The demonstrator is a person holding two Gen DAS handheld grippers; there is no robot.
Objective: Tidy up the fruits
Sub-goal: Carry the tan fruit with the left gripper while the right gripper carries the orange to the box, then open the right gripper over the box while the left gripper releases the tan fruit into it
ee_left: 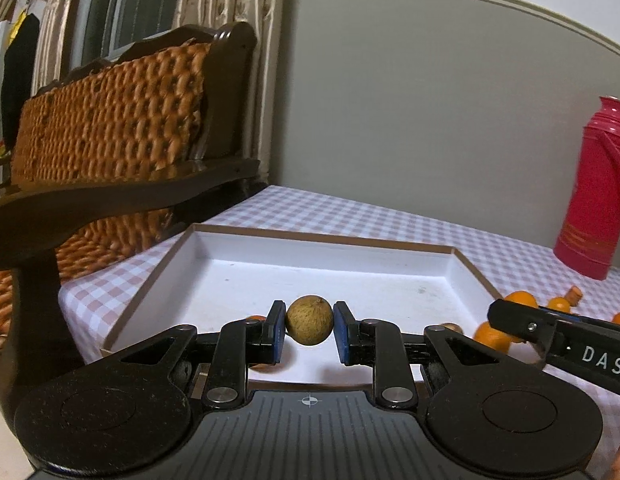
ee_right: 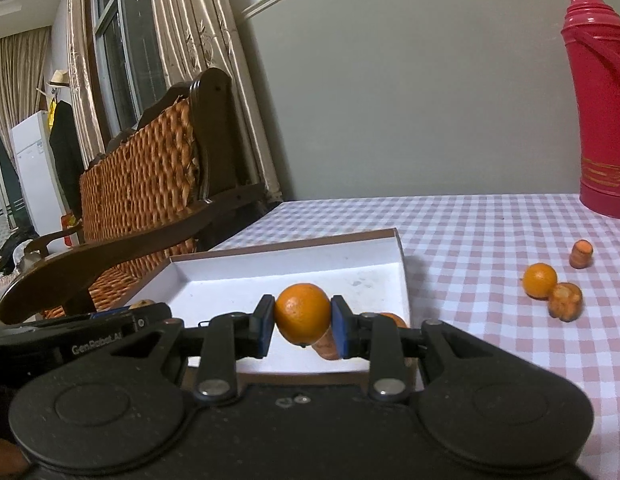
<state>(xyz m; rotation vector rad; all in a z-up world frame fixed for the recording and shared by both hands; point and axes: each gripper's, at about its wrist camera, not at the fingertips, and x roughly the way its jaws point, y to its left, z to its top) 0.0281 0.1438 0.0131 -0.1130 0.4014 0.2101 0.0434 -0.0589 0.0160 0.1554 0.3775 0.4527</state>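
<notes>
You're mid-carry: your left gripper point(ee_left: 309, 330) pinches a round brown rough-skinned fruit point(ee_left: 309, 320), your right gripper point(ee_right: 303, 326) a small orange citrus point(ee_right: 303, 313), both above the white cardboard tray point(ee_left: 390, 276) at 12 o'clock. Next, lower and release inside.

The desk point(ee_right: 470, 224) wears a pink-and-white checked cloth. On it lie a shallow white tray point(ee_right: 402, 280), a red flask point(ee_right: 602, 112) at the far right, and, right of the tray, an orange point(ee_right: 540, 280) touching a carrot stub point(ee_right: 566, 301), another stub point(ee_right: 581, 254) just behind.
</notes>
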